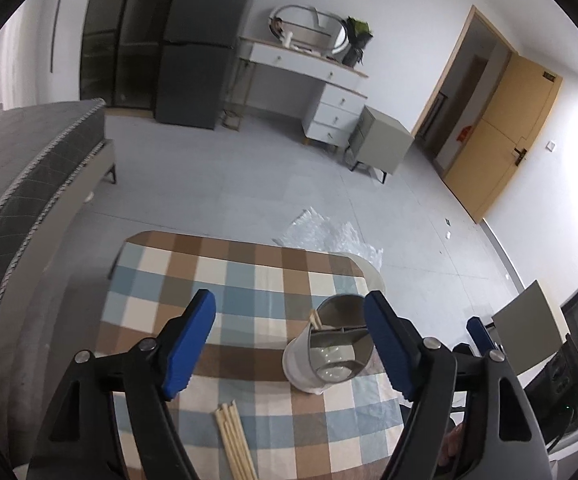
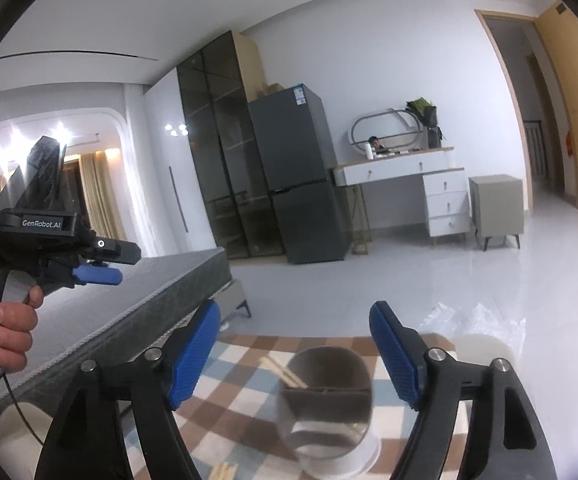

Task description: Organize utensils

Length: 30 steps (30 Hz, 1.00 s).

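the left gripper has its blue-padded jaws spread wide with nothing between the pads. below and just inside its left jaw a bundle of wooden chopsticks lies flat on the checked tablecloth. ahead, close to the inner face of its right jaw, a shiny metal utensil holder stands on a white base, divided inside, with a pair of chopsticks leaning out of its left rim. beyond the table's far edge crumpled clear plastic lies on the pale floor, and farther off stand a white dressing table and a dark fridge.

the right gripper also stands wide open and empty. the same holder sits between its jaws and slightly below them, blurred, touching neither pad; chopstick ends show at its left rim. left of the left jaw a hand grips the other gripper's handle, with a grey mattress behind it.
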Each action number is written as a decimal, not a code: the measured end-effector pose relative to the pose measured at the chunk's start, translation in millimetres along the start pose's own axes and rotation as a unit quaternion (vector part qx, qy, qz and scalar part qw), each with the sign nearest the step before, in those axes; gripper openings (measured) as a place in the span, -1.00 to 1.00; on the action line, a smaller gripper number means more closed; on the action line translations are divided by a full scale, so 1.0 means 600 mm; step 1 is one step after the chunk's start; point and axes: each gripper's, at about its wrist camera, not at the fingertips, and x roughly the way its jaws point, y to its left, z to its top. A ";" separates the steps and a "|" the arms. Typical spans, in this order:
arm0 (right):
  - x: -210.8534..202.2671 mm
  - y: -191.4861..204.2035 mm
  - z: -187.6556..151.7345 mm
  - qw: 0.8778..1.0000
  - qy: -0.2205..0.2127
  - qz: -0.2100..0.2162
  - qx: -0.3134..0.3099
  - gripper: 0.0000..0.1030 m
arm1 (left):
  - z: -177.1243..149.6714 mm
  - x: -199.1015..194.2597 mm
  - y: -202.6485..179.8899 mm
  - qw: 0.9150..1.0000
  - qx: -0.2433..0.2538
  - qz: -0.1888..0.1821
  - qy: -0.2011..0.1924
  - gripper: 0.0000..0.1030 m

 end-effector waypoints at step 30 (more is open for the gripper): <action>-0.046 0.156 -0.161 0.994 0.106 0.017 -0.007 1.00 | -0.244 0.021 0.123 0.990 0.012 0.115 -0.078 0.86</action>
